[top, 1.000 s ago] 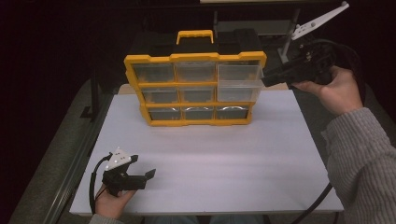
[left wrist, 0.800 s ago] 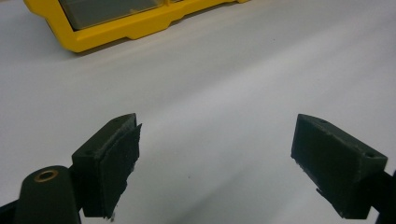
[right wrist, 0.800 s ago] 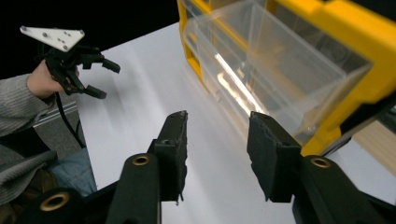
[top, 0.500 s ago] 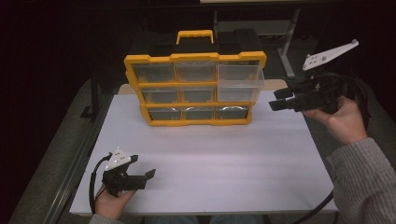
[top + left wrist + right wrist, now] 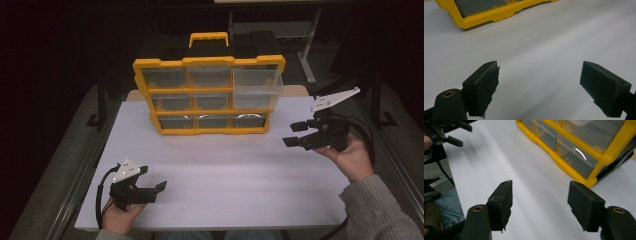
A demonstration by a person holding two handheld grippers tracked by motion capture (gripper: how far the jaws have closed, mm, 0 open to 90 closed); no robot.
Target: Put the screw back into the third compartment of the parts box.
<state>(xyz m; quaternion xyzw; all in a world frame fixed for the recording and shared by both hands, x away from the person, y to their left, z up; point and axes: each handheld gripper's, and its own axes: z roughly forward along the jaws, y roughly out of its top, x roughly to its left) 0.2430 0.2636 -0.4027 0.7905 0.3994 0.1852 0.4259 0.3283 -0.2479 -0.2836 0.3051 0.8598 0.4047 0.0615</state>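
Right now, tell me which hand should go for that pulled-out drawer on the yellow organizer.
Right. The right tongs hang open beside the organizer, on the side where the protruding drawer sits. The left tongs rest at the near table edge, farther off.

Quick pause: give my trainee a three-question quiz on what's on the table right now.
1. True or false: the right gripper holds a drawer.
2. Which drawer of the yellow organizer sticks out? A top left, B top right, C bottom middle.
3. What lies between the left gripper's jaws?

Key: 1 false, its jaws are open and empty, having just been opening. 2 B, the top right drawer. 3 Nothing; bare white table.
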